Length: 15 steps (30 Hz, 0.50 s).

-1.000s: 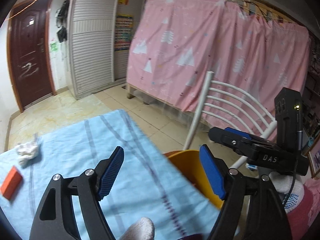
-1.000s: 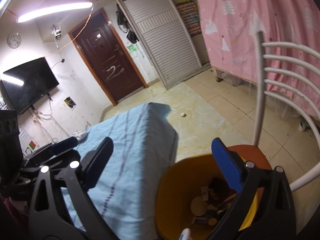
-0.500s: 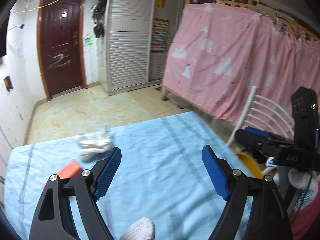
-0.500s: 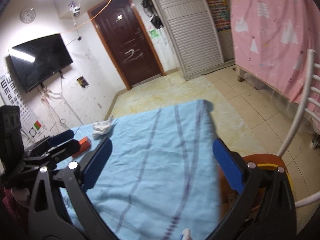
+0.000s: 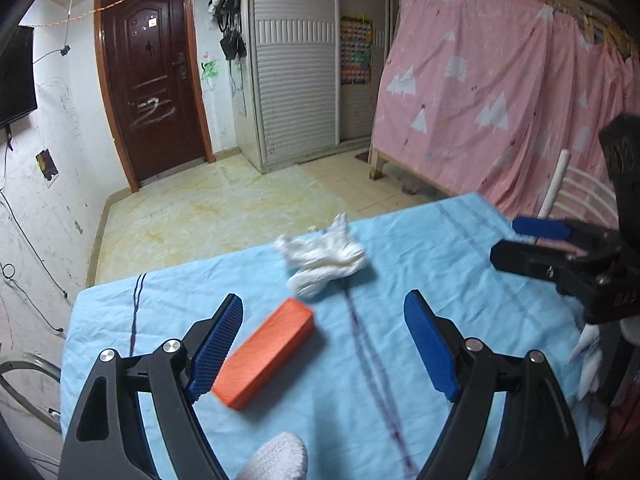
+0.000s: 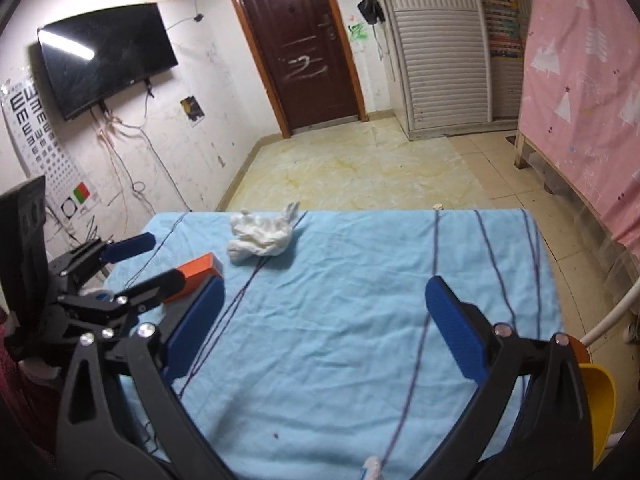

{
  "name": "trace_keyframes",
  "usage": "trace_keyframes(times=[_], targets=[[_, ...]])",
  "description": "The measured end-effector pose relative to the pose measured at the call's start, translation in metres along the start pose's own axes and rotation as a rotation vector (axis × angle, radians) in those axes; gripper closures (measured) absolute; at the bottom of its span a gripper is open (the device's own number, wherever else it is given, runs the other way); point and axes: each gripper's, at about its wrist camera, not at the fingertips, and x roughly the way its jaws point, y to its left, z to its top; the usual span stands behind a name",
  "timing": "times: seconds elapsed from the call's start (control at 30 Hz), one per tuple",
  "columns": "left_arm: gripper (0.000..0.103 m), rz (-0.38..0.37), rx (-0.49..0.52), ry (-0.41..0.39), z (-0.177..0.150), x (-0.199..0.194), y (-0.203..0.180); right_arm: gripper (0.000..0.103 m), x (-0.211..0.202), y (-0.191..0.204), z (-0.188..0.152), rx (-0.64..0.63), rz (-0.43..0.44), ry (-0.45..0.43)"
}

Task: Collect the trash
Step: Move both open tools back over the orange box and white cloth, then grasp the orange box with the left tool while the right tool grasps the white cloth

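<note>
Crumpled white tissue (image 5: 322,259) w/ orange block (image 5: 266,354) on wrinkled blue cloth (image 5: 400,344).

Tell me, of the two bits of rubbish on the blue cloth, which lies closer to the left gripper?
The orange box. It lies just ahead of the open left gripper, close beside one blue pad, while the crumpled white tissue sits farther back toward the blue cloth's far edge.

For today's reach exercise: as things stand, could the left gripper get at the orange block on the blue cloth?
Probably yes. The left gripper is open and empty, the orange block lies just ahead beside its left finger, and nothing covers it.
</note>
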Motion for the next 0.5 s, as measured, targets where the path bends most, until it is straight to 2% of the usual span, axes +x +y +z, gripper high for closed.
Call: trace_keyframes(times=[0.4, 0.5], targets=[[0.03, 0.023, 0.058, 0.066, -0.014, 0.023, 0.021, 0.006, 0.048, 0.019, 0.012, 0.012, 0.012, 0.07], [0.038, 0.016, 0.051, 0.086, -0.015, 0.032, 0.024, 0.006, 0.056, 0.023, 0.018, 0.016, 0.018, 0.076]])
